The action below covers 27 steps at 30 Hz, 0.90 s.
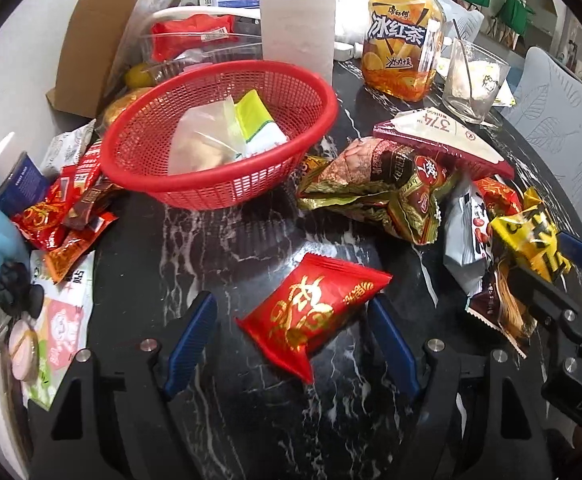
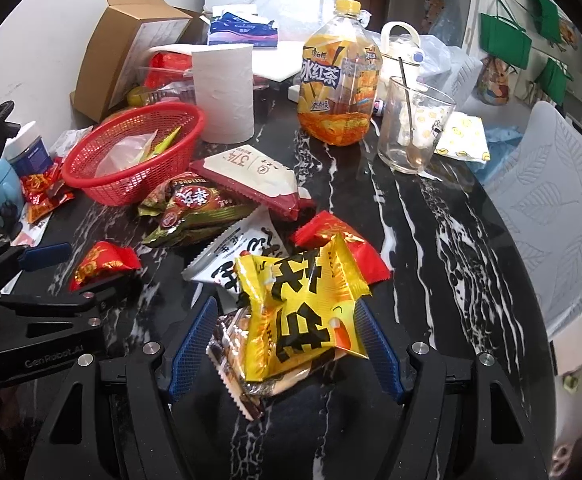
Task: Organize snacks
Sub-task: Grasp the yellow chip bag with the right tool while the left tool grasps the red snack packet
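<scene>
On the black marbled desk (image 1: 219, 240), the open left hand-held gripper (image 1: 291, 308) straddles one red foil snack packet (image 1: 311, 314), the open right hand-held gripper (image 2: 287, 316) one yellow snack packet (image 2: 303, 312), near one red plastic mesh basket (image 1: 195, 192).

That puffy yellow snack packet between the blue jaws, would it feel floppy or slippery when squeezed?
The yellow snack packet looks puffed and crinkled, so it would probably give and crumple rather than stay stiff. Its glossy film may slip against the pads. It seems light, and it lies on other wrappers, so a push would likely slide it.
</scene>
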Available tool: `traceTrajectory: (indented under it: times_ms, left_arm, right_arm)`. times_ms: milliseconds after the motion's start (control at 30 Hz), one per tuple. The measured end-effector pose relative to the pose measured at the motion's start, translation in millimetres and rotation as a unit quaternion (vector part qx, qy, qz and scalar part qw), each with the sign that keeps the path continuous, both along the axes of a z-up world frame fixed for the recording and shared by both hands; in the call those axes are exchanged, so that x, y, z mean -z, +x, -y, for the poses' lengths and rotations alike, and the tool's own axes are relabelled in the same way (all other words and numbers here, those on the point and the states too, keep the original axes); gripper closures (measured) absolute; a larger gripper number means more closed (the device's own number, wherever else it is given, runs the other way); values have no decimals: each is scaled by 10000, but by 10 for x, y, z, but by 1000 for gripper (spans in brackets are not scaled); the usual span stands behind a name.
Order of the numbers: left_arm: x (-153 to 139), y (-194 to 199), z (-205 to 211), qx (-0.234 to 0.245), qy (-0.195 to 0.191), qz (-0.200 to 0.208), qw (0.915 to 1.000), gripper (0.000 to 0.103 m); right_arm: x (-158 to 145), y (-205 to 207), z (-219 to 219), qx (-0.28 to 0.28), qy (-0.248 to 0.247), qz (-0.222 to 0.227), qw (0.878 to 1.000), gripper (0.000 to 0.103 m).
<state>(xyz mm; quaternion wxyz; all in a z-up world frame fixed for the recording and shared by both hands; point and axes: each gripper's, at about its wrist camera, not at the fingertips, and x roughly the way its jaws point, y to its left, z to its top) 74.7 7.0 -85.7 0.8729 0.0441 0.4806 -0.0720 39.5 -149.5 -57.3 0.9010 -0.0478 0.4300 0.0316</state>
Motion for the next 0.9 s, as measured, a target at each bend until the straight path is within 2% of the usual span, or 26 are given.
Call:
traceTrajectory:
  times_ms: [67, 100, 167, 267, 533, 600, 667, 800, 900]
  left_arm:
    - [20, -8, 24, 75, -3, 24, 10000, 44]
    - [38, -8, 35, 90, -7, -9, 10000, 57]
    - [51, -15, 44, 127, -48, -17, 9999, 68]
    - [31, -43, 80, 287, -229, -63, 9993, 69]
    - [3, -150, 267, 554, -386, -107, 9977, 70]
    - [-4, -178, 297, 574, -375, -100, 9976, 70]
    - [-15, -203, 304, 580, -388, -95, 9975, 70]
    - [-41, -239, 307, 583, -422, -84, 9974, 70]
    - [-65, -260, 306, 572, -431, -63, 9974, 70]
  right_arm:
    - [16, 20, 26, 26, -27, -33, 10000, 32]
    - [25, 24, 42, 42, -37, -47, 10000, 32]
    - [45, 32, 90, 92, -48, -71, 9999, 32]
    - [72, 33, 167, 152, 12, -124, 9998, 31]
    - [99, -18, 385, 121, 541, -154, 9983, 34]
    - [94, -32, 404, 128, 573, -124, 9982, 45]
    - [86, -35, 432, 113, 667, -102, 9977, 46]
    - [45, -83, 440, 35, 745, 57, 9972, 64]
    - [17, -122, 422, -32, 723, 143, 9973, 69]
